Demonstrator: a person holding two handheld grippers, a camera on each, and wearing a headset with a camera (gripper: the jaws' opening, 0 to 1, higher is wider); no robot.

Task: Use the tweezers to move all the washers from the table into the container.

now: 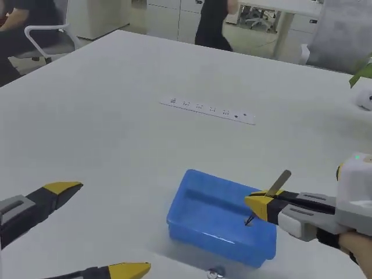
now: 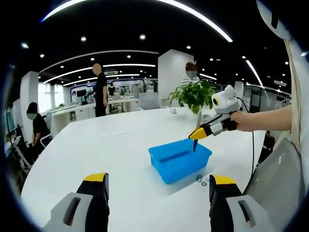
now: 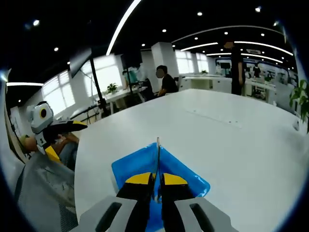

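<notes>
The right tool [image 1: 256, 203] is clamped shut on the tweezers [image 1: 278, 182], whose tips point down over the inside of the blue container [image 1: 212, 239]. Whether they carry a washer is too small to tell, and what already lies inside is too blurred to count. A few washers [image 2: 203, 180] lie on the desk [image 1: 116, 133] just beside the container's wall, so by my judgement the job is unfinished, while the left tool [image 1: 97, 228] hovers with jaws spread wide, holding nothing.
</notes>
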